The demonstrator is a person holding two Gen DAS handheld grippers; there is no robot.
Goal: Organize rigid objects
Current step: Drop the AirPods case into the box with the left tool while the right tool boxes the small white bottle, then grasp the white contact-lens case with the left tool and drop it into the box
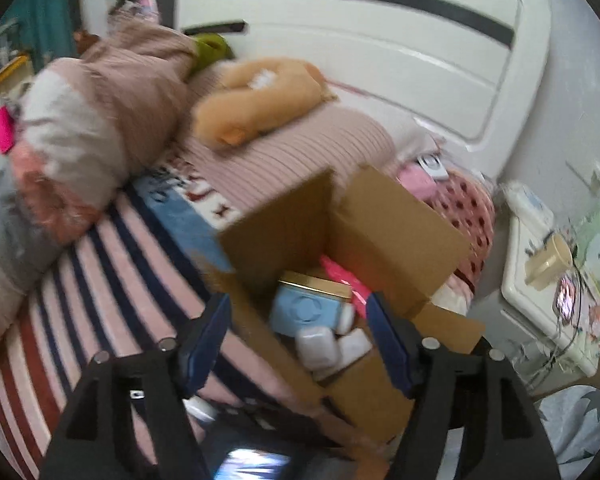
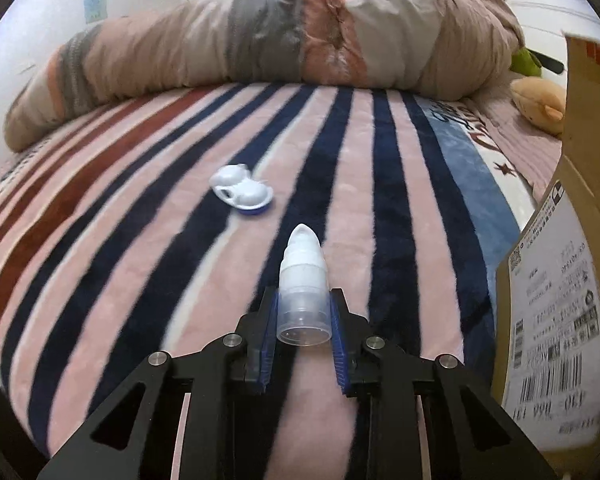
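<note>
An open cardboard box [image 1: 396, 220] stands on the striped bed; it holds a light blue tin with a gold rim [image 1: 308, 304], white cube-shaped pieces [image 1: 320, 346] and something pink [image 1: 346, 280]. My left gripper [image 1: 298, 332] is open and empty, its jaws either side of the box opening, just above it. My right gripper [image 2: 303, 312] is shut on a small clear and white spray bottle [image 2: 303, 276], nozzle pointing forward, just above the bed. A white and blue plastic item [image 2: 242, 194] lies on the blanket ahead. The box's labelled side [image 2: 556, 312] is at the right.
A rolled quilt [image 2: 260, 40] lies across the far side of the bed. A tan plush toy [image 1: 256, 96] rests on the pink pillow by the white headboard [image 1: 380, 40]. A cluttered white nightstand [image 1: 548, 292] stands to the right of the bed.
</note>
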